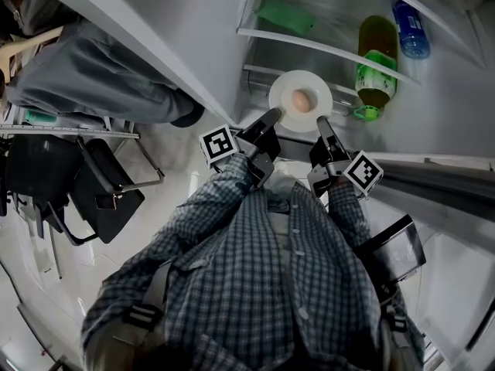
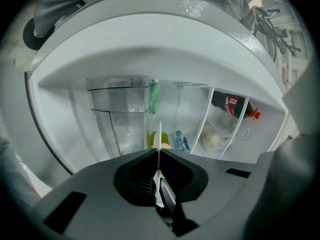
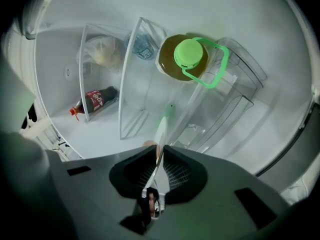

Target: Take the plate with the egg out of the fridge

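White plate (image 1: 300, 91) with 1 brown egg (image 1: 302, 100) at its middle sits level at the front of a low shelf inside the open fridge (image 1: 216, 29); whether it rests on the shelf or hangs just clear of it cannot be told. 2 grippers grip its near rim from the person's side. The left gripper (image 1: 274, 115) has its jaws almost together, pinched on the rim's left part, and its own view shows the thin white edge standing between the ribbed pads. The right gripper (image 1: 322, 120) bites the right part the same way, jaws nearly closed on the rim, with a sliver of the egg showing just beyond. Just right of the plate stands a jug of yellow liquid (image 1: 377, 52) with a green cap and handle, and a blue bottle (image 1: 410, 33) lies further back. A cola bottle (image 3: 97, 99) lies in a door bin. Below are the person's checked shirt (image 1: 263, 269) and, to the left, a black chair (image 1: 104, 195).
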The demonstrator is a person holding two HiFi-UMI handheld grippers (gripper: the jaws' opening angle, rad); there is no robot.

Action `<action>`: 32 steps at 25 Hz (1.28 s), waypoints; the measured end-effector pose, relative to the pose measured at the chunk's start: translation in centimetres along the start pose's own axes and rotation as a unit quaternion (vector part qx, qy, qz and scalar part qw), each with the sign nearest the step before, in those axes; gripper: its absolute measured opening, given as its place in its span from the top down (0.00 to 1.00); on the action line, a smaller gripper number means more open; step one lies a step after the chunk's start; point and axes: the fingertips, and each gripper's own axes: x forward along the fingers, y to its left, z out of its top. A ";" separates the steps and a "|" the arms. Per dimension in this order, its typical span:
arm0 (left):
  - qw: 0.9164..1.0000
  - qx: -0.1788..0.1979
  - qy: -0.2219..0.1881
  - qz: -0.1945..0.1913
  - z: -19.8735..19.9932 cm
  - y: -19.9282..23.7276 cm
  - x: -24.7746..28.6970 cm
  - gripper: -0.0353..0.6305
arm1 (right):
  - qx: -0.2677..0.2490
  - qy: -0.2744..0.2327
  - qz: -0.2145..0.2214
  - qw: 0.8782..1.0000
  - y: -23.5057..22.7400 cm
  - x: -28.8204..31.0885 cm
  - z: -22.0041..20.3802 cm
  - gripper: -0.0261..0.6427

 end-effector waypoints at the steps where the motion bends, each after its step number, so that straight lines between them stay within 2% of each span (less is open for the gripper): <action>1: 1.000 0.000 0.002 0.000 -0.2 0.1 -0.4 0.91 | 0.001 -0.002 -0.002 1.000 0.0 -0.3 -0.4 0.89; 12: 1.000 -0.011 0.016 0.005 -1.1 0.4 -6.3 0.91 | 0.008 0.002 -0.013 1.000 1.1 -2.3 -6.0 0.89; 17: 1.000 -0.001 0.025 0.005 -1.3 0.0 -8.1 0.91 | 0.026 0.003 -0.019 0.999 1.5 -3.0 -8.2 0.89; 21: 0.999 0.000 0.032 0.016 -2.0 0.2 -9.9 0.91 | 0.008 0.008 -0.021 1.000 1.6 -3.9 -9.5 0.89; 32: 0.999 -0.006 0.034 0.016 -4.9 0.5 -13.0 0.91 | 0.015 0.003 -0.013 1.000 1.9 -7.3 -12.2 0.89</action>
